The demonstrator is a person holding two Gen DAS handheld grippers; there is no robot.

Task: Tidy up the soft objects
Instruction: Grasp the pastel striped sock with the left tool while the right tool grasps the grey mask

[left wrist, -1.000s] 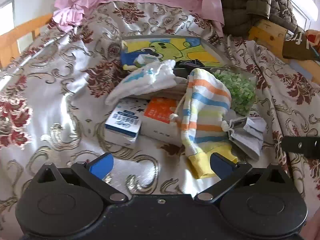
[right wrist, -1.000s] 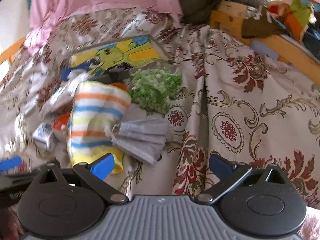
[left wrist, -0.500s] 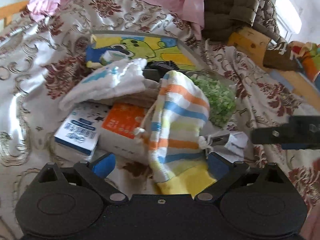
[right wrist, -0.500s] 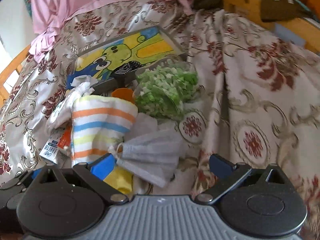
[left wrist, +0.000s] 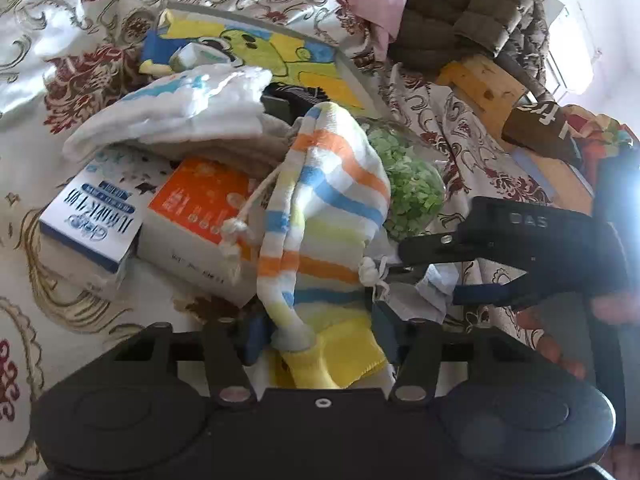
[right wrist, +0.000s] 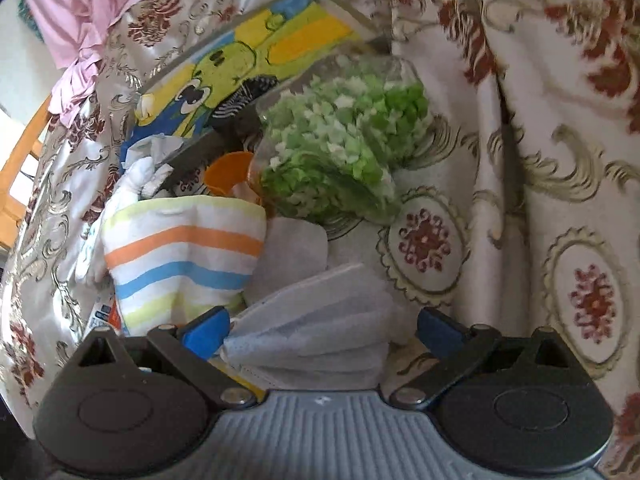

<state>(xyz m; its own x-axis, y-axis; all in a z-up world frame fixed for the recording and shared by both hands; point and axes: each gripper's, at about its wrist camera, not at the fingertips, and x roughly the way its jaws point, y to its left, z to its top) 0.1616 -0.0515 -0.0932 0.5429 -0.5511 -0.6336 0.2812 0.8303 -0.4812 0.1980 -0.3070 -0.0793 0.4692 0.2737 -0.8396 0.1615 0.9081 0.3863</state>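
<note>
face mask (right wrist: pixel 312 328) bottom behind claw, box print (left wrist: pixel 94 216) blurred

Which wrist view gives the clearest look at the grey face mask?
The right wrist view: the face mask lies pleated between the right gripper fingers, nearly whole. In the left wrist view only a corner shows, behind the striped pouch and under the right gripper.

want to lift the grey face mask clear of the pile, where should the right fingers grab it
Grip the face mask across its pleated middle, coming straight in from the near edge where the right gripper already straddles it. The pleats bunch there, and its far end tucks beside the striped pouch.
</note>
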